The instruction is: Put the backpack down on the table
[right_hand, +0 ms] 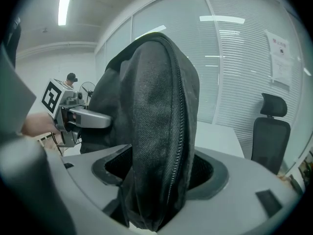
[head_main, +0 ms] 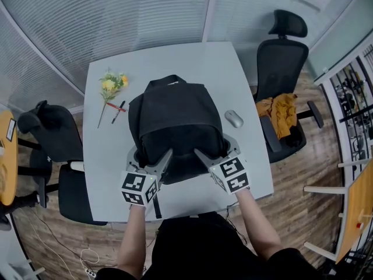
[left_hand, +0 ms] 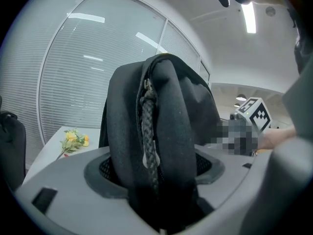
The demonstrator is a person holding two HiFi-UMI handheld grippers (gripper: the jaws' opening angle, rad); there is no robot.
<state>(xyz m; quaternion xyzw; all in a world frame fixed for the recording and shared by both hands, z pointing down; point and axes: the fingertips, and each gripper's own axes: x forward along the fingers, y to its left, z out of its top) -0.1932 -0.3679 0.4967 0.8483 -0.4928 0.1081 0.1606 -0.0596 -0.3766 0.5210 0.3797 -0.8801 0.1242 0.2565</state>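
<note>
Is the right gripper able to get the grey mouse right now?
Probably yes. The mouse lies on the table just past the right gripper, beside the backpack, nothing between them. Its jaws stand open around backpack fabric, so it would have to slide off that first.

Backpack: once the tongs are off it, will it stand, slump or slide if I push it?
Probably floppy: the backpack cloth bunches into soft folds inside the left tongs and right tongs. It bulges as if filled, so it may feel heavy and slump rather than tip cleanly. Pushed, it would likely drag and deform on the table, not slide.
</note>
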